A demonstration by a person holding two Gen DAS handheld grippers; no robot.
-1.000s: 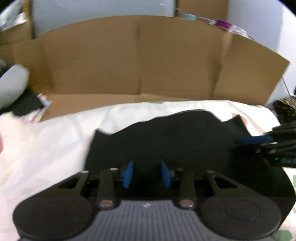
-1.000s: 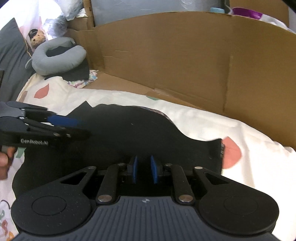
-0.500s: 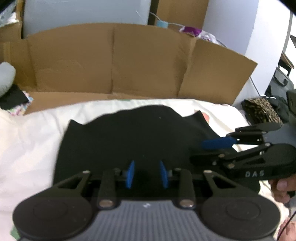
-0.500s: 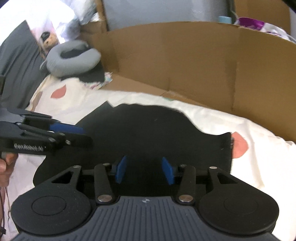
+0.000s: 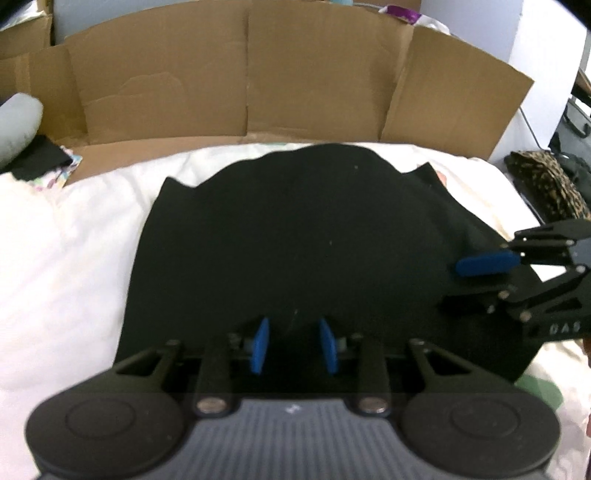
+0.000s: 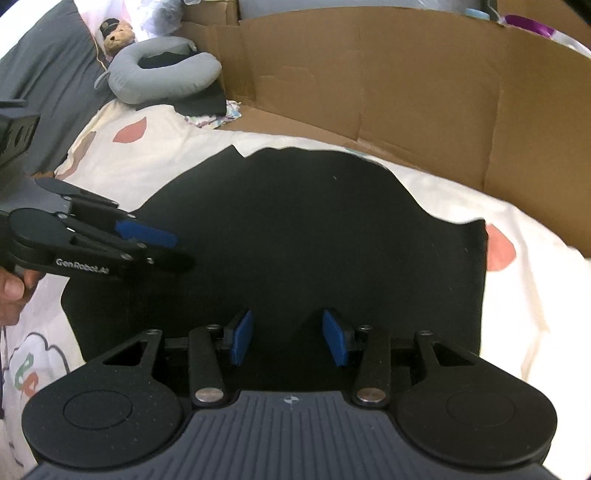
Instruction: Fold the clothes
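A black garment (image 5: 295,240) (image 6: 295,240) lies spread flat on the white patterned bedding (image 5: 74,240) (image 6: 535,295). My left gripper (image 5: 293,345) hovers over its near edge, with the blue pads (image 5: 260,345) apart and only cloth showing behind the gap. In the right wrist view the left gripper (image 6: 166,247) reaches in over the garment's left side. My right gripper (image 6: 289,341) is open wider above the near edge, with nothing pressed between its pads (image 6: 336,341). Seen from the left wrist, the right gripper (image 5: 476,284) hangs over the garment's right side.
A tall cardboard wall (image 5: 258,85) (image 6: 406,92) stands along the far side of the bed. A grey neck pillow (image 6: 159,74), a teddy bear (image 6: 114,35) and a dark pillow (image 6: 44,74) lie at the far left. A leopard-print item (image 5: 546,184) sits off the bed's right.
The right gripper's jaws have spread from a narrow gap to a wide one. Both grippers have shifted, and more of the garment now shows in each view.
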